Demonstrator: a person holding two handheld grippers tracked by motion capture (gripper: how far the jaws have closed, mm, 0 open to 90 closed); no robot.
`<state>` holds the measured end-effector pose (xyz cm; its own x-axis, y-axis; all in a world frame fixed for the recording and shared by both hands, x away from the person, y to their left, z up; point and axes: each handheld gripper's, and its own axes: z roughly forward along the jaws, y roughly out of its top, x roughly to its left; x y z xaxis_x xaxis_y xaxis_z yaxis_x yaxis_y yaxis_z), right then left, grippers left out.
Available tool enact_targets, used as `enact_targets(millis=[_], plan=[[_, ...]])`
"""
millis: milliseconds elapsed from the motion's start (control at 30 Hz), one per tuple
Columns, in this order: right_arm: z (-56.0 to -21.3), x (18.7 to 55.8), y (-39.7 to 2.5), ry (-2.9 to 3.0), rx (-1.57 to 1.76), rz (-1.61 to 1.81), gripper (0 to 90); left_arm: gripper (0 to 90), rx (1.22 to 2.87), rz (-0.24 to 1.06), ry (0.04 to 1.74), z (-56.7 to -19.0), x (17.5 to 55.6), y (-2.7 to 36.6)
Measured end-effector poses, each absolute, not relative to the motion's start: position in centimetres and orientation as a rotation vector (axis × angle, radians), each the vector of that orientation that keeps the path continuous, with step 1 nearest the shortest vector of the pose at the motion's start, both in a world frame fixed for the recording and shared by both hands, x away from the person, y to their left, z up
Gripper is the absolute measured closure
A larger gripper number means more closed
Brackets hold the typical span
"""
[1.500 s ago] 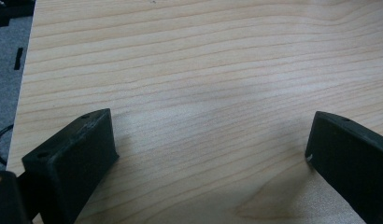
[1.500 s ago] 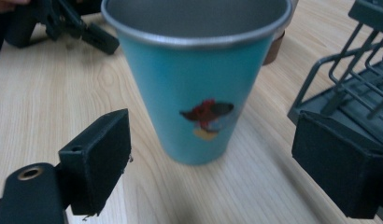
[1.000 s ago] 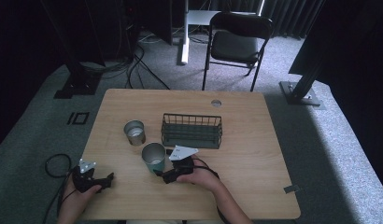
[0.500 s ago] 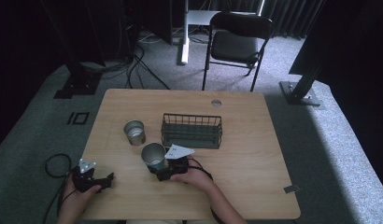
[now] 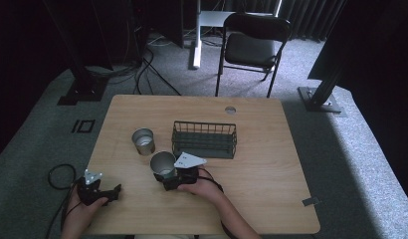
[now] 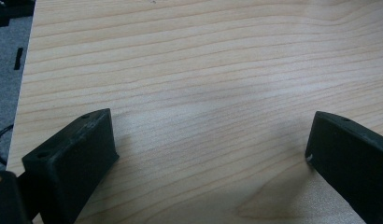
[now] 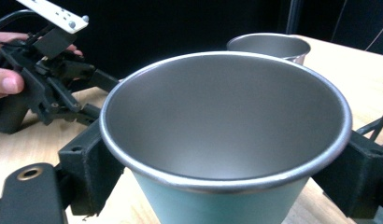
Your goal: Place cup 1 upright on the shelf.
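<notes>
Teal cup [image 7: 222, 140] sits squarely between the jaws of the right gripper [image 5: 168, 175], which are clamped on its sides just under the rim. It stands just in front of the wire basket [image 5: 204, 139], at that basket's near left corner, with a second steel cup [image 5: 143, 141] to the basket's left. Left gripper [image 5: 98, 190] rests well left of the basket, jaws spread wide over bare wood. Pale wooden tabletop [image 5: 261, 174], grey carpet, a folding chair [image 5: 252, 47] beyond the basket. Brushed steel inside, rolled rim, teal outside.
</notes>
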<state>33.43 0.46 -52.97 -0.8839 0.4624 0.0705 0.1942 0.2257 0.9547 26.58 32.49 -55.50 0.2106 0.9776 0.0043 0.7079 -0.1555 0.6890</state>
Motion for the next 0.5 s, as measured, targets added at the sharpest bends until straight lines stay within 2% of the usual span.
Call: enact_targets(millis=[267, 500], plan=[[-52.7, 33.6, 0.6, 2.274, 0.633, 1.714, 12.7, 2.3, 1.931, 0.627, 1.557, -55.5, 26.6, 32.5], [-51.0, 33.6, 0.3, 2.277, 0.645, 1.756, 12.8, 2.3, 1.929, 0.627, 1.557, -55.5, 26.6, 32.5]])
